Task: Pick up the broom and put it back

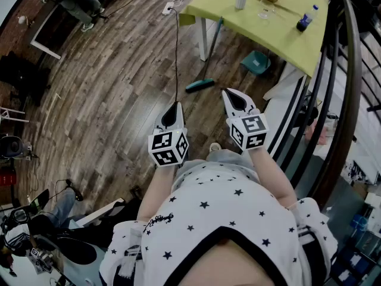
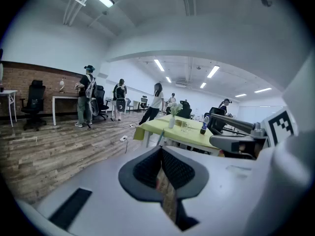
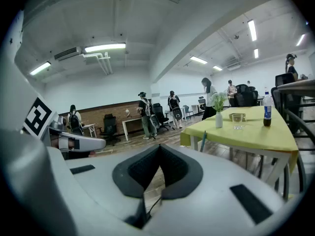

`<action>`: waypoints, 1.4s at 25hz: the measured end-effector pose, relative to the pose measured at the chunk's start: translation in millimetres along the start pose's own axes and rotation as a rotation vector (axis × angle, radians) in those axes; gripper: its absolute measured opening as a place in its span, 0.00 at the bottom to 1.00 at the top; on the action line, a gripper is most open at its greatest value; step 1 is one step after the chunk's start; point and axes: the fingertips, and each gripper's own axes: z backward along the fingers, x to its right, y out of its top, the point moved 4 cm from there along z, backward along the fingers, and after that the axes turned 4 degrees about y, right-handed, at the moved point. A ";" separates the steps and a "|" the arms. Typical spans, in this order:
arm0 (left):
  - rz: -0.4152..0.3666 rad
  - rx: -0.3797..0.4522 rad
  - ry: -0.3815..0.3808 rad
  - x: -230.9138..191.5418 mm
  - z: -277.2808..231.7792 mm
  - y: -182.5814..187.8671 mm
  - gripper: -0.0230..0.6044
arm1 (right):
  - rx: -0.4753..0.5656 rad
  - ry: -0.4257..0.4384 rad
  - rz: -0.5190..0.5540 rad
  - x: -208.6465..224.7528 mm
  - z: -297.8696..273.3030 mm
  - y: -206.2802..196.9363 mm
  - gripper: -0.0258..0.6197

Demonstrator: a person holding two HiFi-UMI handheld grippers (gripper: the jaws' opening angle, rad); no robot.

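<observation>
A dark wood-plank floor (image 1: 107,88) is stretching out ahead of both grippers, with a table draped in a yellow-green cloth (image 1: 286,34) standing farther ahead and to the right of them. A black curved stair railing (image 1: 345,88) is running along the right gripper's outer side.

The person is holding the white left gripper (image 1: 173,107) and the white right gripper (image 1: 232,94) side by side, both tipping slightly downward. In the left gripper view, the left gripper (image 2: 160,149) is showing its dark ribbed pads meeting at the tips with nothing between them. In the right gripper view, the right gripper (image 3: 159,147) is likewise fully closed and carrying nothing.

The teal-headed broom (image 1: 200,86) is sitting just ahead of the grippers, in line with the gap between them. Its head is resting on the floor and its thin handle is rising toward the table's edge. Neither gripper is touching it.

A thin black cable (image 1: 176,52) is trailing across the floor straight ahead of the left gripper. A teal dustpan (image 1: 256,62) is lying under the table, ahead of the right gripper. On the cloth, a blue bottle (image 1: 306,19), a white vase with green sprigs (image 1: 240,0) and a clear glass (image 1: 265,9) are standing well beyond the grippers.
</observation>
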 end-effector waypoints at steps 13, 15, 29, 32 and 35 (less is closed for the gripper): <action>-0.023 -0.031 -0.037 -28.5 67.6 -29.8 0.06 | 0.033 -0.047 0.077 -84.0 36.8 -11.2 0.03; -0.018 -0.035 -0.042 -28.4 67.3 -31.1 0.06 | 0.040 -0.056 0.077 -83.8 38.4 -9.6 0.03; -0.016 -0.026 -0.052 -2.1 32.2 -17.1 0.06 | 0.060 -0.062 0.036 -38.8 33.8 3.4 0.03; -0.020 -0.023 -0.050 6.9 20.7 -14.9 0.06 | 0.065 -0.062 0.025 -22.9 30.6 5.0 0.03; -0.022 -0.022 -0.052 16.0 8.0 -11.6 0.06 | 0.072 -0.064 0.030 -8.2 28.9 9.5 0.03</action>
